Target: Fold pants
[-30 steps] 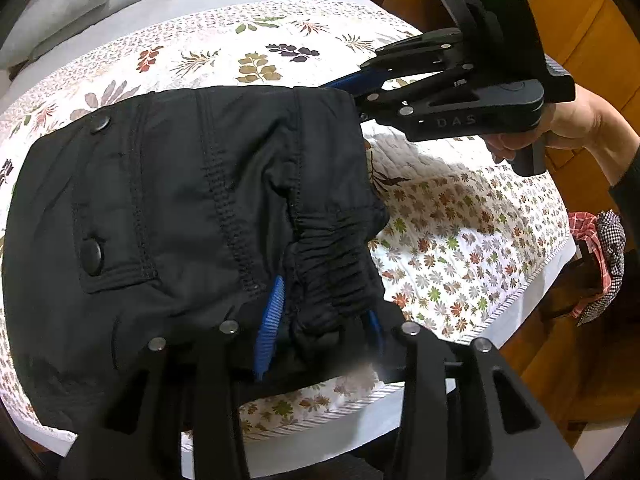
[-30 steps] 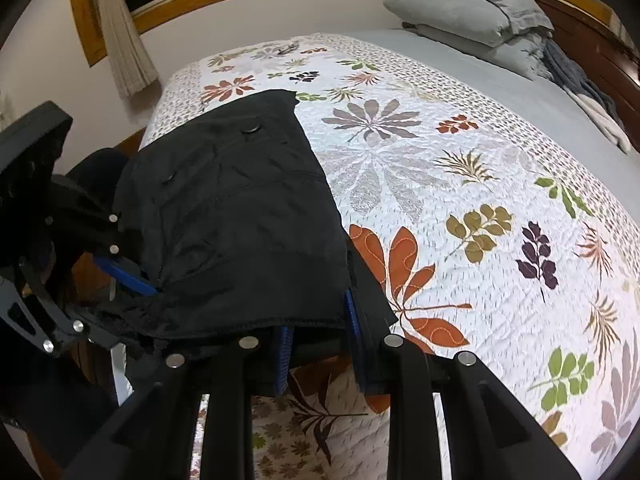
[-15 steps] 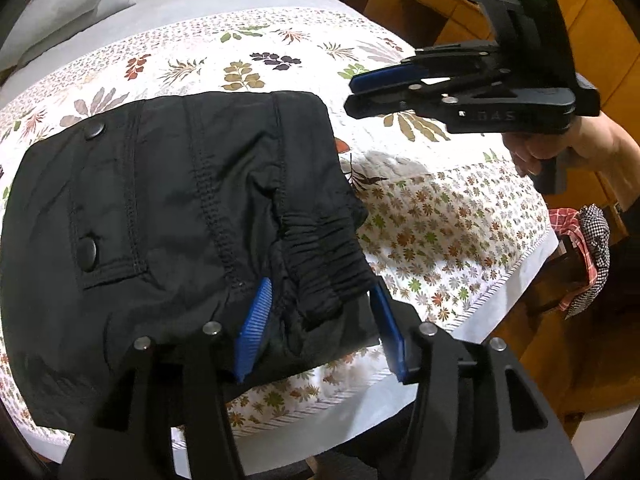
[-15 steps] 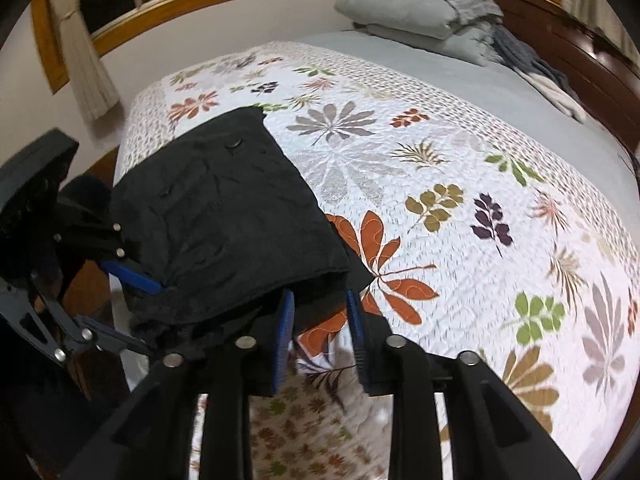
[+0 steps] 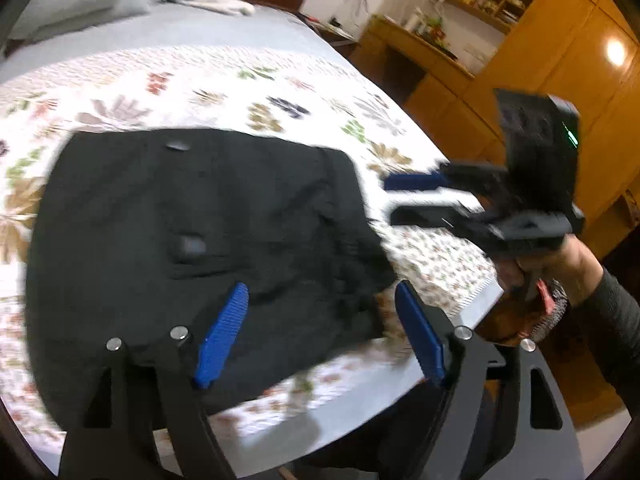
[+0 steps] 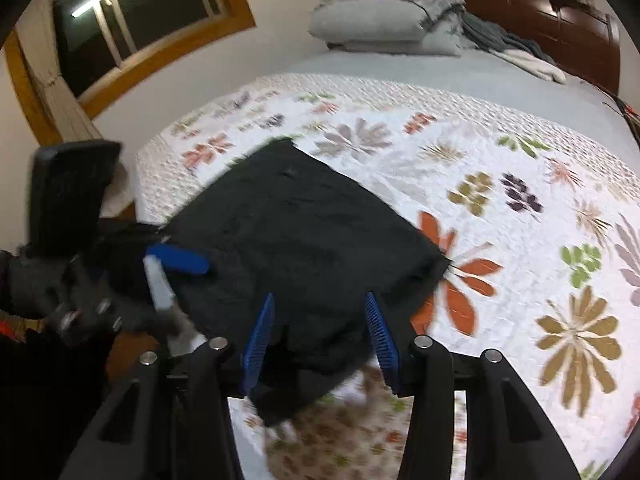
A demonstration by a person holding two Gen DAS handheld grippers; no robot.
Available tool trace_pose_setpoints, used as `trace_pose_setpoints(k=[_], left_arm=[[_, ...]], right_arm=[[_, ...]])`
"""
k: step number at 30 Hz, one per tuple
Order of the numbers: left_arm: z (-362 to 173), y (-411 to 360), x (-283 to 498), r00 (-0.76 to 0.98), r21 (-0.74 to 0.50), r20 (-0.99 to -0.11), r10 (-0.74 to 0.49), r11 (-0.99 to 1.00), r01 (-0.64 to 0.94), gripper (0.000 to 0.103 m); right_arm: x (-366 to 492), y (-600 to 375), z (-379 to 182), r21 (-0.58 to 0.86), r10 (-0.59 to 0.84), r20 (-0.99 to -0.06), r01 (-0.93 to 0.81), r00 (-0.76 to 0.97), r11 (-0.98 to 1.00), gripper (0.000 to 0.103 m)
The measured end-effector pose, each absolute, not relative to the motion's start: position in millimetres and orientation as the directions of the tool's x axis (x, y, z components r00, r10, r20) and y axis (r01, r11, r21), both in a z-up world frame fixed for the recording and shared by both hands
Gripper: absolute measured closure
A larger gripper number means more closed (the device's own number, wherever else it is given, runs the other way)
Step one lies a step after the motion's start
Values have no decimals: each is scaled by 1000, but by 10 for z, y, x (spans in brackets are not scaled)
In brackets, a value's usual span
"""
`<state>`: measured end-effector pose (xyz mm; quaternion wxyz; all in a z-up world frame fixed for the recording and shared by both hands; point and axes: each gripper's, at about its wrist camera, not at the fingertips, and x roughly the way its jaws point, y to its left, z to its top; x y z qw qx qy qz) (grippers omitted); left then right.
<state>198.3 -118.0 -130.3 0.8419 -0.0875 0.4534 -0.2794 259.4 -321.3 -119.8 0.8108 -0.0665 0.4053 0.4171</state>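
Folded black pants (image 5: 192,240) lie flat near the bed's (image 5: 360,400) foot corner, long axis along the edge. Left gripper (image 5: 320,332) and right gripper (image 6: 320,336) hover over them, jaws wide, gripping nothing.

Beyond the folded pants (image 6: 304,240) the quilt (image 6: 520,152) lies open to me; gray pillows (image 6: 376,24) block the headboard end.

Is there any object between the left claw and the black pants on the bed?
Nothing visible. The left claw is open right over the near edge of the folded black pants, with only the floral bedspread around them.
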Motion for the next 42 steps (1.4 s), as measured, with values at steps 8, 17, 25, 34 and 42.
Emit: trace_pose_setpoints(k=[8, 17, 25, 34, 42], left_arm=[[-1344, -441, 2096, 494, -415, -716, -493, 870, 266, 21], [-1482, -157, 2068, 493, -426, -725, -480, 876, 227, 21], [-1337, -12, 2024, 531, -393, -722, -443, 895, 211, 16], [-1322, 91, 2136, 551, -289, -748, -371, 929, 232, 14], [-1295, 150, 2245, 551, -259, -752, -361, 931, 256, 14]], right_arm=[[2358, -2951, -1542, 217, 587, -758, -739, 283, 637, 54], [2531, -3185, -1440, 385, 662, -682, -616, 312, 687, 53], [3136, -3283, -1400, 537, 710, -586, -469, 391, 701, 46], [3500, -3180, -1966, 555, 682, -662, -408, 310, 725, 48], [3367, -3390, -1764, 607, 703, -613, -354, 361, 711, 40]])
